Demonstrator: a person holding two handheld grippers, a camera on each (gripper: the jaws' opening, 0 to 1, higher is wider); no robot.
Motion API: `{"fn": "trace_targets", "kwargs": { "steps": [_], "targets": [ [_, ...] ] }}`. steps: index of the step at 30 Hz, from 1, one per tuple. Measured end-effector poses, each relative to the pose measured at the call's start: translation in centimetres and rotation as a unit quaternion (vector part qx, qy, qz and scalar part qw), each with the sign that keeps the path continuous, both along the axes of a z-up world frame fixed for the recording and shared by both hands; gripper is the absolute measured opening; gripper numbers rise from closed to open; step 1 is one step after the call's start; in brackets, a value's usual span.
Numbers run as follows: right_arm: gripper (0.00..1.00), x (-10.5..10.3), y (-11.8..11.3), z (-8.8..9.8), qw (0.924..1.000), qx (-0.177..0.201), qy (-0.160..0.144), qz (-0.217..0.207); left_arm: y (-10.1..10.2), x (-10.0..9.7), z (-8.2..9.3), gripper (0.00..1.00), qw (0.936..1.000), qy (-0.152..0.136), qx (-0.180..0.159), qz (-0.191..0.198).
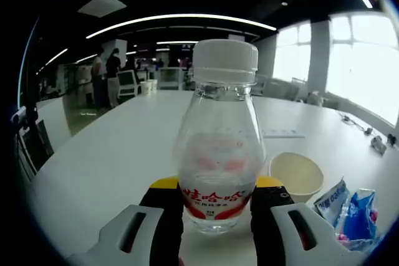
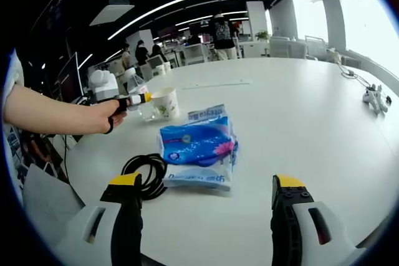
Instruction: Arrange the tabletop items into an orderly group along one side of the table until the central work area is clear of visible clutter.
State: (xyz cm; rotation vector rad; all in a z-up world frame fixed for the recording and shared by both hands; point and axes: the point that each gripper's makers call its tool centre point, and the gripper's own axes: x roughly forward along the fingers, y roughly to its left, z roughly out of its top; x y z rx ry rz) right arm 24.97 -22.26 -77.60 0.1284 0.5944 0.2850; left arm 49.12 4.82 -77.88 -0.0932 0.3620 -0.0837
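A clear water bottle (image 1: 218,147) with a white cap and red label stands upright on the white table (image 1: 112,154), and my left gripper (image 1: 217,186) is shut on its lower body. A beige paper cup (image 1: 297,174) lies just right of it, with blue packets (image 1: 349,211) nearer me. In the right gripper view, a hand holds the left gripper (image 2: 134,99) and bottle (image 2: 143,109) beside the cup (image 2: 165,103). My right gripper (image 2: 206,182) stands open over the table's near side, its jaws wide apart. Just ahead of it lie a blue tissue pack (image 2: 197,143) and a coiled black cable (image 2: 147,172).
A person's forearm (image 2: 50,113) reaches in from the left. A small white adapter with a cord (image 2: 374,98) lies at the far right of the table, also seen as the adapter (image 1: 378,144). A thin flat strip (image 2: 215,83) lies mid-table. People and chairs stand beyond the table.
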Motion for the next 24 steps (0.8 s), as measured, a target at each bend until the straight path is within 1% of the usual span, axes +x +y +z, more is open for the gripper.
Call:
{"fn": "trace_targets", "kwargs": {
  "steps": [9, 11, 14, 15, 17, 19, 24],
  "targets": [
    [0.83, -0.27, -0.18, -0.17, 1.0, 0.0, 0.004, -0.002, 0.07, -0.22, 0.04, 0.38, 1.0, 0.003, -0.007, 0.003],
    [0.83, -0.3, -0.12, -0.19, 1.0, 0.0, 0.005, -0.001, 0.11, -0.23, 0.03, 0.39, 0.9999, 0.006, -0.013, 0.004],
    [0.83, -0.34, 0.01, -0.17, 1.0, 0.0, 0.005, 0.002, -0.04, -0.44, -0.38, 0.4, 0.9996, 0.018, -0.022, 0.001],
    [0.83, -0.34, 0.02, -0.17, 1.0, 0.0, 0.005, 0.002, -0.02, -0.43, -0.28, 0.4, 0.9996, 0.014, -0.023, 0.004],
    [0.83, -0.35, 0.01, -0.16, 1.0, 0.0, 0.005, 0.003, -0.02, -0.52, -0.3, 0.4, 0.9997, 0.015, -0.018, 0.001],
    [0.83, -0.33, -0.07, -0.1, 1.0, 0.001, 0.004, 0.001, -0.03, -0.5, -0.28, 0.4, 0.9996, 0.017, -0.022, 0.001],
    [0.83, -0.36, -0.27, -0.12, 1.0, 0.002, 0.005, -0.001, 0.28, -0.39, -0.3, 0.45, 0.9996, 0.019, -0.021, 0.003]
  ]
}}
